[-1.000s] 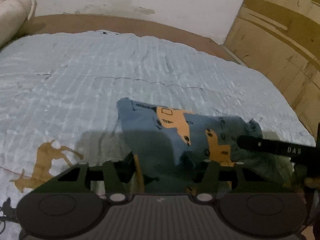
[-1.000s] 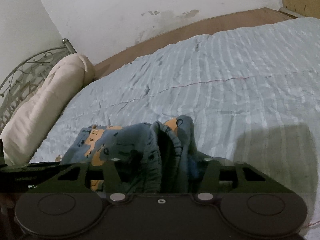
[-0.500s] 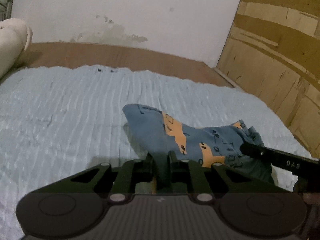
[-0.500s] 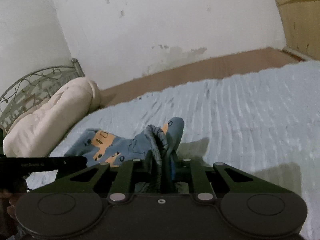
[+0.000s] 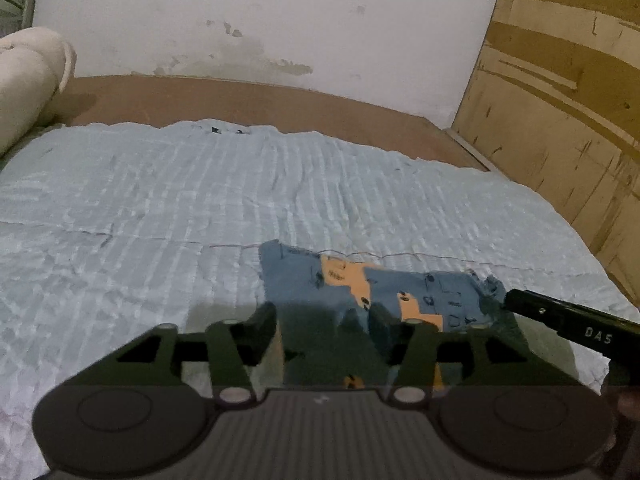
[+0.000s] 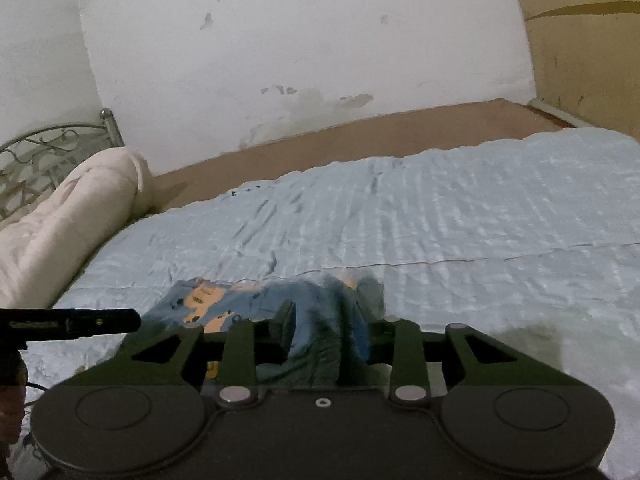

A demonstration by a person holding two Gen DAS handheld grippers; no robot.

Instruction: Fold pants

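Observation:
The small blue pants [image 5: 400, 292] with orange patches lie in a folded bundle on the light blue bedspread [image 5: 200, 208]. My left gripper [image 5: 324, 320] stands open, its fingers on either side of the near edge of the pants. In the right wrist view the pants [image 6: 256, 304] lie just ahead, with a bunched end between the spread fingers of my right gripper [image 6: 332, 320], which is open. Each gripper shows as a black bar in the other's view.
A rolled cream blanket [image 6: 68, 216] lies at the head of the bed by a metal headboard [image 6: 52, 144]. A brown bed edge [image 5: 260, 100] runs along the white wall. A wooden panel [image 5: 560, 120] stands at the right.
Both grippers were shut on the pants and holding them up half a second ago. Now both are open and the pants lie on the bed.

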